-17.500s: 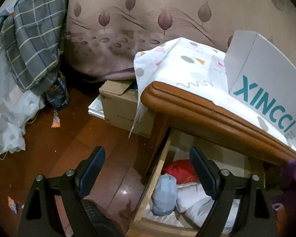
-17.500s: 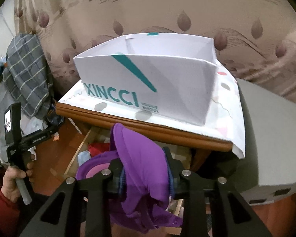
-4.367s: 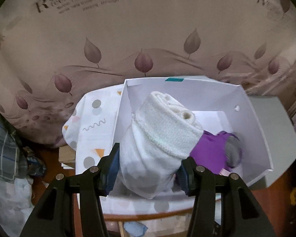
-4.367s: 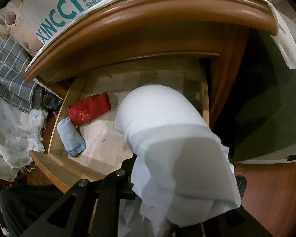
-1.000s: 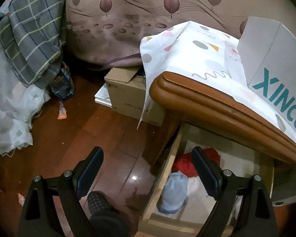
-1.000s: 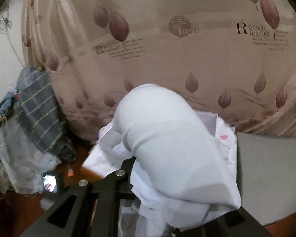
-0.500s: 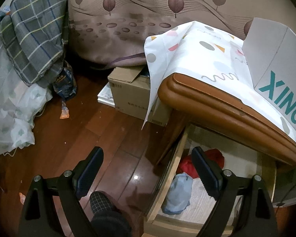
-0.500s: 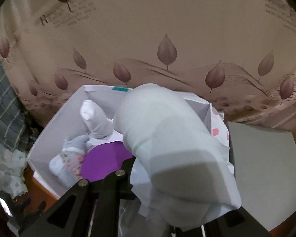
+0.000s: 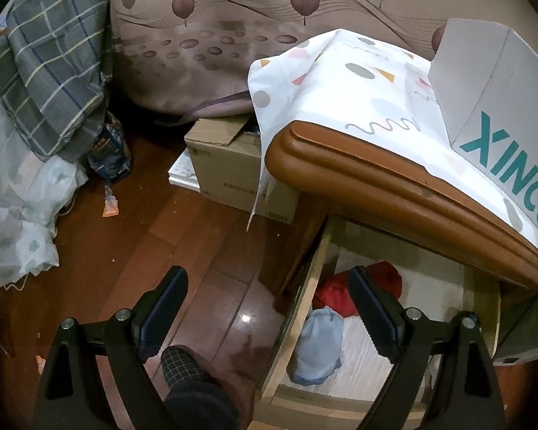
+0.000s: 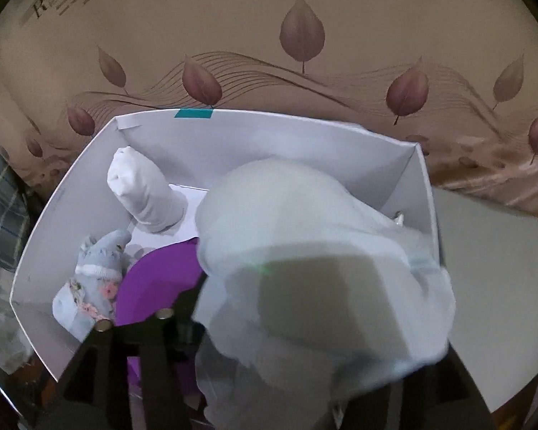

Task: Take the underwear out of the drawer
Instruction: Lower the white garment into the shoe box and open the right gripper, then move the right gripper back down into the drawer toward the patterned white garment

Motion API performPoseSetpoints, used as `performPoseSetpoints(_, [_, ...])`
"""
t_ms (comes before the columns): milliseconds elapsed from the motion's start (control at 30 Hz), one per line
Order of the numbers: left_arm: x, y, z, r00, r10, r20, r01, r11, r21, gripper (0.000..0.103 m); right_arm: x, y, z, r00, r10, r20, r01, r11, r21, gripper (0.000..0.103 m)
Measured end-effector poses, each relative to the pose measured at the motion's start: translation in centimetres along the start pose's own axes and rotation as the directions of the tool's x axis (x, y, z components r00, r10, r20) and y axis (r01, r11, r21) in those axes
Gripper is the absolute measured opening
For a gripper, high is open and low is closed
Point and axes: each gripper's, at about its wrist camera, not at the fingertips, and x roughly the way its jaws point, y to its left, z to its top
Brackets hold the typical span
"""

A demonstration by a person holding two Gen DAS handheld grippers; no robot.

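At the bottom of the frame, the left claw (image 9: 267, 313) is spread wide and empty above the open wooden drawer (image 9: 297, 322), where red (image 9: 335, 292) and light blue underwear (image 9: 319, 349) lie. The right claw (image 10: 297, 322) has just been opening; the big white rolled underwear (image 10: 315, 268) sits between its jaws, over the white cardboard shoe box (image 10: 269, 139).

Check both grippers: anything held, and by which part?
Left gripper: open, empty. Right gripper: jaws have just been opening around the lower end of the rolled white cloth bundle, above the white cardboard shoebox; it sits between them, grip apparently released.
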Motion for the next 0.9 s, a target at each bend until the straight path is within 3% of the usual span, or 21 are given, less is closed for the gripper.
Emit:
performPoseSetpoints(367, [-0.3, -0.6, -0.6, 1.000, -0.005, 0.005, 0.005, 0.999, 0.035, 0.089, -6.8, -0.9, -1.7, 0.997, 0.013, 0.072, -0.012, 1.000, -0.012, 0.063])
performPoseSetpoints(533, [-0.2, -0.6, -0.5, 1.000, -0.007, 0.006, 0.006, 0.999, 0.034, 0.089, -11.0, -0.8, -3.8, 0.993, 0.061, 0.099, -0.056, 0.997, -0.047, 0.063])
performPoseSetpoints(733, [-0.3, -0.5, -0.6, 1.000, -0.006, 0.004, 0.006, 0.999, 0.035, 0.089, -13.8, 0.3, -9.0, 0.991, 0.122, 0.049, -0.116, 0.988, -0.105, 0.063])
performPoseSetpoints(900, [-0.8, 0.1, -0.8, 1.000, -0.006, 0.011, 0.006, 0.999, 0.035, 0.089, -12.4, 0.9, -14.3, 0.987, 0.151, -0.048, -0.156, 0.981, -0.112, 0.063])
